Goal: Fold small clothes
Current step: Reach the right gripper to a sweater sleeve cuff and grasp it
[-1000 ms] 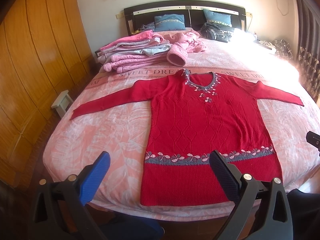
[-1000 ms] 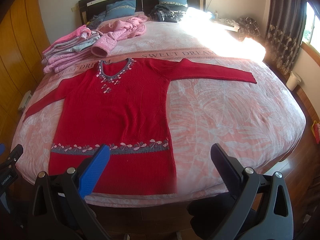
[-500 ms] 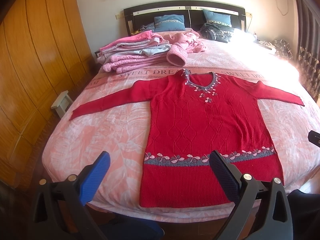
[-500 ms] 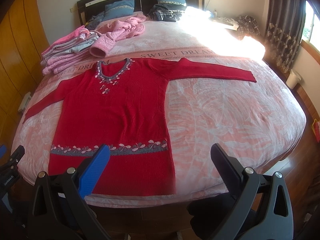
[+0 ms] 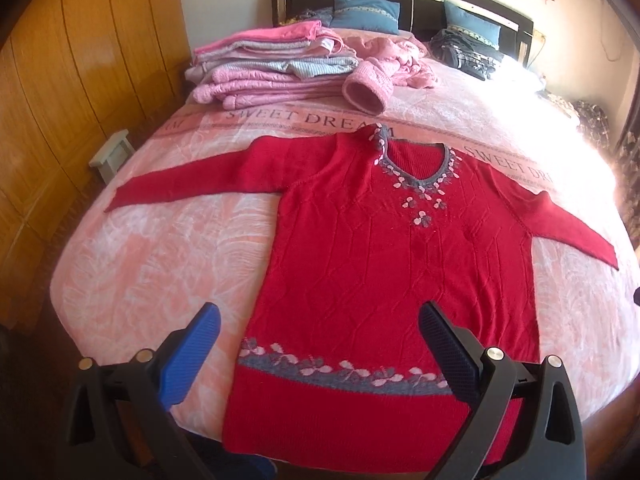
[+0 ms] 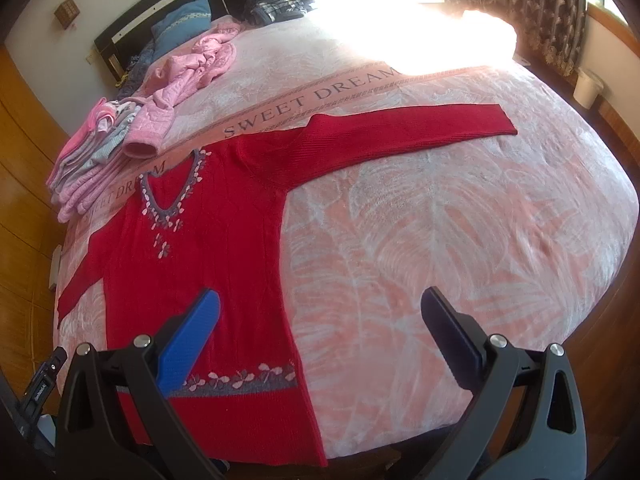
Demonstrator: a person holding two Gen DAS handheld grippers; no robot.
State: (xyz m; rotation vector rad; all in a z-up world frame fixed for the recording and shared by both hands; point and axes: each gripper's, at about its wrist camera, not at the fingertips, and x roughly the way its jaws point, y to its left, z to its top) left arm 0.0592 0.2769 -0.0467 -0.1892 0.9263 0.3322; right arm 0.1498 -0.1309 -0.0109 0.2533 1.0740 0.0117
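Left wrist view: a red knitted sweater [image 5: 384,264] lies flat, front side up, on a bed covered by a pink leaf-patterned bedspread [image 5: 144,280]. Both sleeves stretch out sideways, and the hem reaches the near edge of the bed. A grey band with pale pink flowers runs across the lower part, and similar flowers trim the V neckline. The left gripper [image 5: 318,344] hovers above the hem end with its jaws spread wide, holding nothing; one finger is blue [image 5: 192,356], the other black [image 5: 448,356]. Behind the sweater, towards the headboard, sits a stack of folded pink and grey clothes [image 5: 272,68], with a crumpled pink jacket [image 5: 384,72] just beside it. Blue pillows [image 5: 366,8] lean against the dark headboard. A wooden wardrobe [image 5: 72,80] lines the left wall.

Right wrist view: the same sweater [image 6: 200,272] fills the left half of the bed, its far sleeve [image 6: 404,128] extending straight to the right across the bedspread [image 6: 460,240]. The right gripper [image 6: 320,328] hangs over the sweater's lower side edge, jaws wide apart and empty. The folded stack [image 6: 92,160] lies at the far left. Strong sunlight washes out the far part of the bed
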